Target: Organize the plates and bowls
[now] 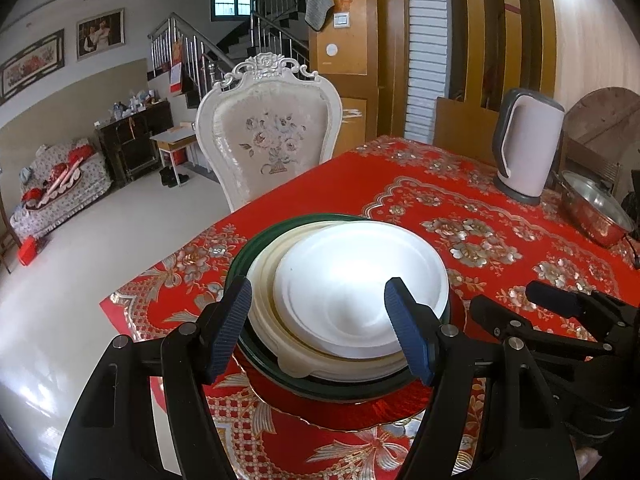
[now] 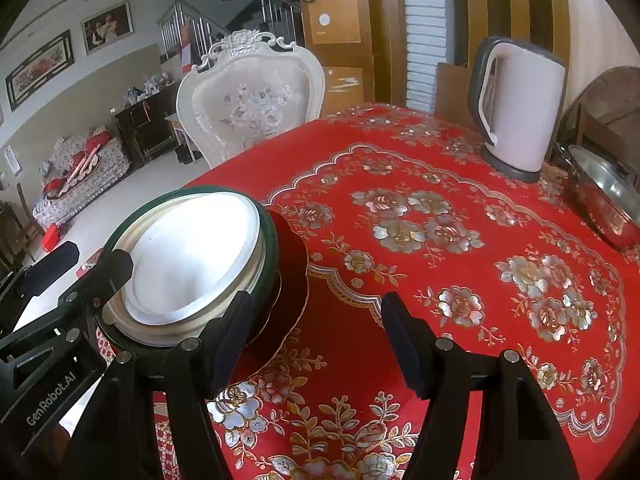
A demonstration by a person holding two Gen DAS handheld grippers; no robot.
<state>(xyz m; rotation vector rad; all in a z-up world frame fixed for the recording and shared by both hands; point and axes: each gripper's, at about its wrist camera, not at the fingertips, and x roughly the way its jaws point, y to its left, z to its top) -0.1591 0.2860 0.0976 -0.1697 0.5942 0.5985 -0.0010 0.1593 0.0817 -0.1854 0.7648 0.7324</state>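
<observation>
Left wrist view: left gripper (image 1: 318, 328) tilts down over the stacked plates (image 1: 360, 288), jaws apart, gripping nothing; right gripper (image 2: 316, 344) likewise released above the red tablecloth (image 2: 440, 240)

A stack of dishes sits near the table's left edge: a white plate (image 1: 360, 288) on top, shifted slightly right, nested in a cream bowl (image 1: 264, 280), inside a dark green bowl (image 1: 248, 240). Beneath lies what seems a dark red, gold-rimmed plate (image 2: 292, 280), flat on the cloth.

White plate (image 1: 360, 284), dark green bowl (image 1: 256, 240), red tablecloth (image 1: 460, 208) with floral pattern.
</observation>
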